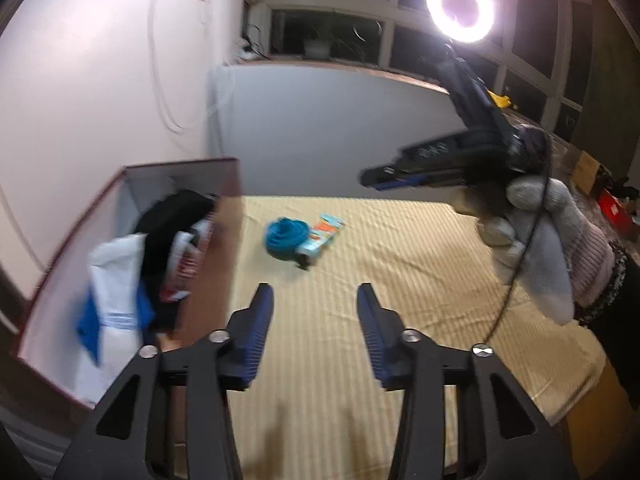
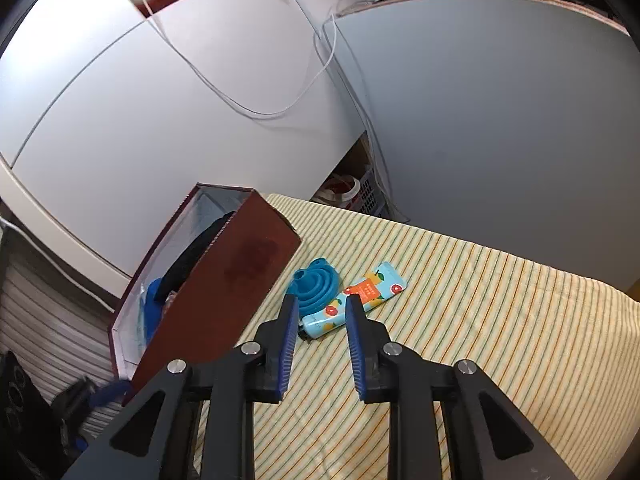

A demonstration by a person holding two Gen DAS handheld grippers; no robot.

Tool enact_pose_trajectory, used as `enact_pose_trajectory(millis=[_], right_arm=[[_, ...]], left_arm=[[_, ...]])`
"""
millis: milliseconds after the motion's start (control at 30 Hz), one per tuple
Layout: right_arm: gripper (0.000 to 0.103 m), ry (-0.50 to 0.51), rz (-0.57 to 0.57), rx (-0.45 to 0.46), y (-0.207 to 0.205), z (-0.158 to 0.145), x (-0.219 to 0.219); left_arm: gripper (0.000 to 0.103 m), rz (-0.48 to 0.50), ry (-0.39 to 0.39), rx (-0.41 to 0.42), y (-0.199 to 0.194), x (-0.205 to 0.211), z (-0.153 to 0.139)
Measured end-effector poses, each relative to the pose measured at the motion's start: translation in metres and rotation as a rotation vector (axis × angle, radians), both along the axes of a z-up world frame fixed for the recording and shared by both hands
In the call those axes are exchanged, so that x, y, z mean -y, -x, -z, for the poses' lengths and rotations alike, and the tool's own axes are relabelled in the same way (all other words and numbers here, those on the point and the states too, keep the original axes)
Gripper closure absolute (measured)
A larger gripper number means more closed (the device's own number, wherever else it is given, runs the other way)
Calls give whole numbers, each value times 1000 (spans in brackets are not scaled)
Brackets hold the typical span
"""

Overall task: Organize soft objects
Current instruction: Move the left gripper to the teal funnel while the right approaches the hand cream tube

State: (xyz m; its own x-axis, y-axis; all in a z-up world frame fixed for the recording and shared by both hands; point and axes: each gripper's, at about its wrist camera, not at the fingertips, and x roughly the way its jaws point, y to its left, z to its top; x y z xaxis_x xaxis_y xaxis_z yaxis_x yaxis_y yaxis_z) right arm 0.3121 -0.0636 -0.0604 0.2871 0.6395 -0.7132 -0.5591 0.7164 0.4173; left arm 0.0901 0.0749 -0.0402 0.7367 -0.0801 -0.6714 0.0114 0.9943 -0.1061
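Right gripper (image 2: 322, 312) hangs empty above funnel (image 2: 314, 290), tube (image 2: 352, 300), beside box (image 2: 224, 280).

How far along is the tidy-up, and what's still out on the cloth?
Done: the box already holds several soft items, black, white and blue ones. In hand: nothing; the left gripper and right gripper both stand open and empty. Left: the blue collapsible funnel and the fruit-print tube still lie on the striped cloth beside the box.
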Motion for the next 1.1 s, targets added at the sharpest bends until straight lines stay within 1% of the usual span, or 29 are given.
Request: enact_pose_trajectory(millis=[67, 133, 200, 267, 300, 333, 367, 400, 433, 467, 533, 567, 600, 633, 733, 800, 833, 900, 1033, 1100], right_arm=[[83, 2, -2, -10, -5, 4, 0], [84, -4, -1, -14, -9, 7, 2], [84, -14, 4, -15, -11, 10, 7], [84, -23, 6, -17, -12, 13, 13], [84, -28, 6, -19, -11, 15, 18], [84, -31, 7, -22, -11, 16, 21], [84, -33, 9, -22, -9, 18, 25], [84, -33, 12, -21, -9, 20, 28], [84, -33, 14, -19, -8, 22, 32], [84, -36, 19, -18, -7, 24, 36], [84, -54, 29, -23, -6, 27, 44], [84, -65, 36, -25, -6, 29, 49], [84, -74, 45, -23, -5, 30, 53], [84, -81, 50, -19, -4, 32, 56], [84, -108, 59, -8, -1, 37, 68], [84, -136, 62, -11, 1, 41, 75], [84, -147, 64, -14, 0, 44, 79], [84, -172, 73, -30, -2, 51, 85], [84, -227, 88, -64, -7, 69, 98], [84, -248, 96, -87, -9, 79, 103]], left_arm=[[72, 28, 14, -27, -14, 5, 0], [76, 43, 19, -55, -30, 6, -3], [77, 42, 32, -100, -56, 1, -6], [79, 48, 49, -158, -85, -5, -7], [80, 48, 53, -204, -106, -7, -6], [84, 45, 52, -224, -117, -8, -6], [85, 48, 45, -252, -132, -8, -4], [85, 58, 23, -292, -151, -3, -2], [85, 64, 10, -310, -161, -1, 1], [88, 67, -15, -345, -179, 4, 7], [90, 62, 1, -410, -202, 5, 18], [91, 44, 9, -442, -214, 3, 25], [91, 23, 9, -463, -226, 3, 31], [91, 12, -9, -481, -236, 3, 37], [91, -9, -43, -526, -254, 0, 50], [91, -40, -41, -568, -265, -5, 60], [91, -47, -55, -576, -269, -5, 62], [91, -58, -129, -585, -275, -3, 69], [91, -85, -179, -611, -282, -9, 76], [91, -85, -228, -631, -285, -10, 83]])
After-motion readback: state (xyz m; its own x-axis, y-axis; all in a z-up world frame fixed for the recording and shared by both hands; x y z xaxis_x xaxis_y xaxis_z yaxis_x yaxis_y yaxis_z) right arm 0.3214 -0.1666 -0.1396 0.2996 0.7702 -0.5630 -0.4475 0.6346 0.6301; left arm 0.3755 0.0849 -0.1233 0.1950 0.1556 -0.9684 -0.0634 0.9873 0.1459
